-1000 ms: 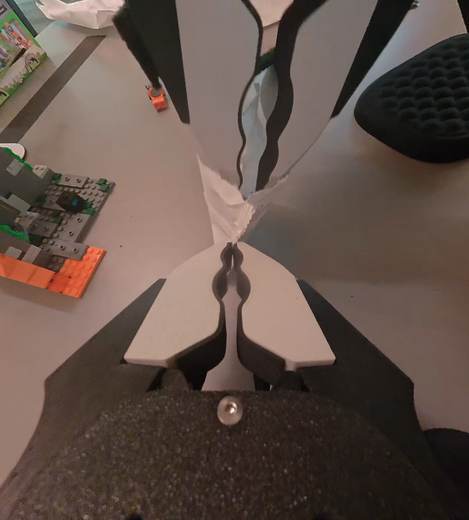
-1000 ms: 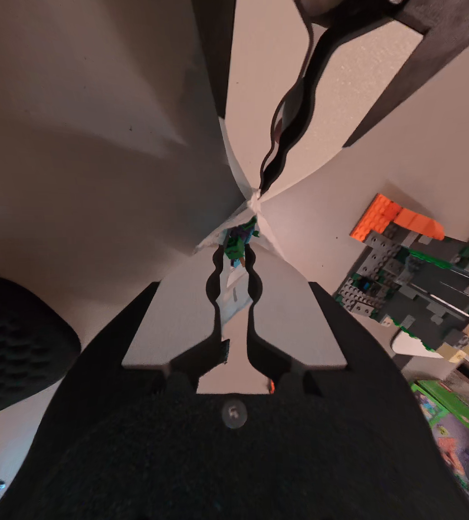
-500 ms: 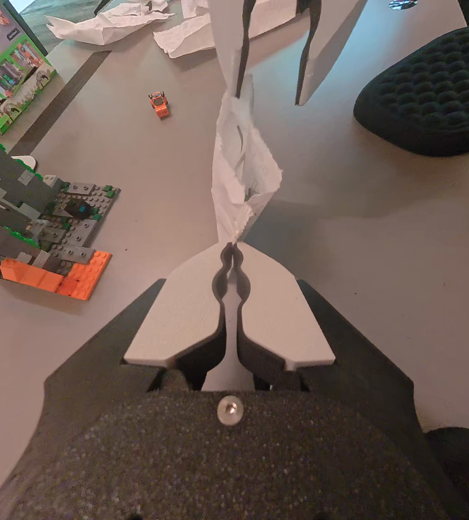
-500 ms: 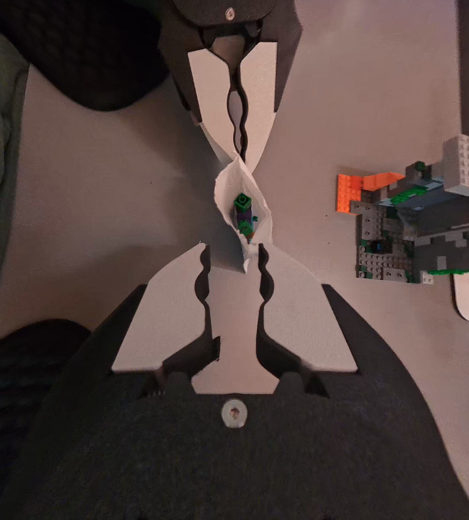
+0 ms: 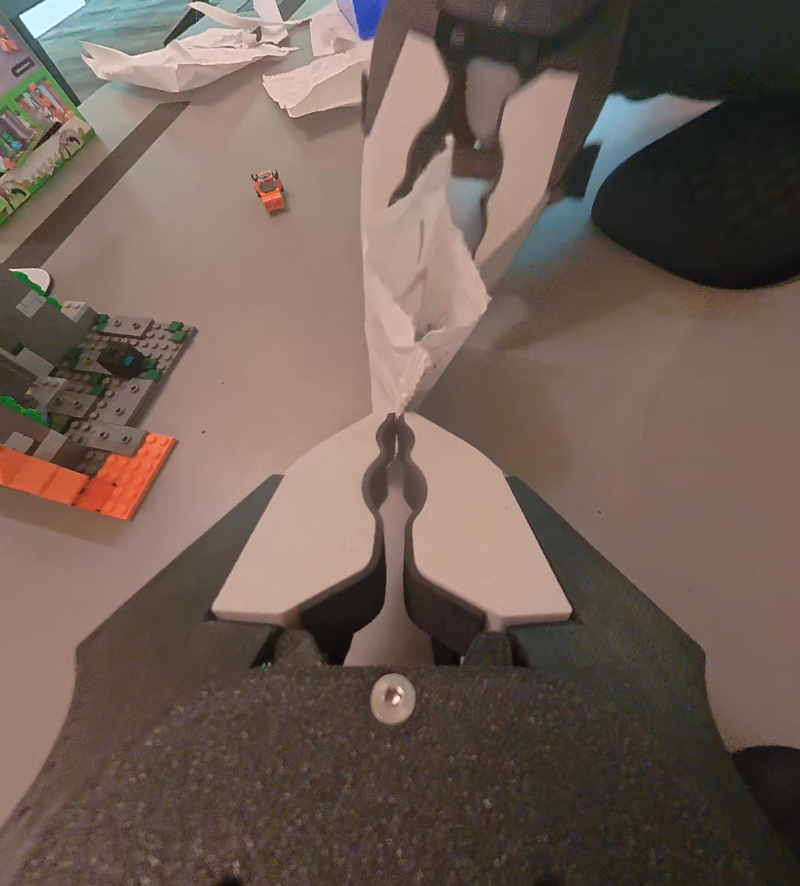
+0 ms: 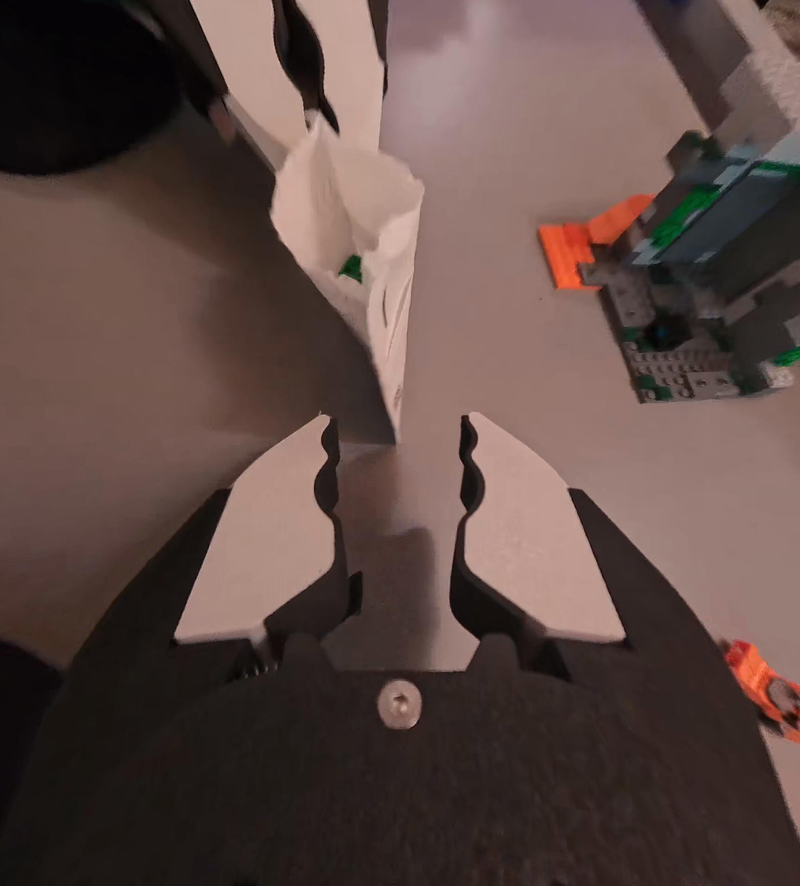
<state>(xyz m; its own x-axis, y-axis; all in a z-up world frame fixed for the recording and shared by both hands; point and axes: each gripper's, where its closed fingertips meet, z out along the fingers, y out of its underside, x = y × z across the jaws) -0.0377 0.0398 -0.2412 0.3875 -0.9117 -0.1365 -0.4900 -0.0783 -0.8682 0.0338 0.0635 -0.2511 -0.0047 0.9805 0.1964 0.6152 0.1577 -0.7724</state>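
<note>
My left gripper (image 5: 395,419) is shut on the crimped end of a white paper bag (image 5: 412,287) and holds it up over the grey table (image 5: 628,479). The bag is torn open, and a green brick piece (image 6: 352,266) shows inside it. My right gripper (image 6: 395,419) is open. The bag's (image 6: 388,335) free end lies just ahead of its fingertips, between them but touching neither. In the left wrist view the right gripper's fingers (image 5: 522,158) stand apart around the bag's far end. In the right wrist view the left gripper's fingers (image 6: 354,57) pinch the bag's top.
A grey, green and orange brick build (image 5: 52,383) stands at the left, also in the right wrist view (image 6: 700,287). A small orange brick vehicle (image 5: 268,189) lies beyond it. Torn white paper (image 5: 187,67), a green box (image 5: 4,120) and a black cushion (image 5: 724,192) lie at the back. There is about 9 cm between the tips of the two grippers. Measured from the fingertips, the small orange brick vehicle (image 5: 268,189) is 20 cm or so from the right gripper and 25 cm from the left. Look for it in the right wrist view (image 6: 769,681) too.
My right gripper let go of the bag's end and opened wider, stepwise. My left gripper stayed shut on the bag, which now hangs open from it.
</note>
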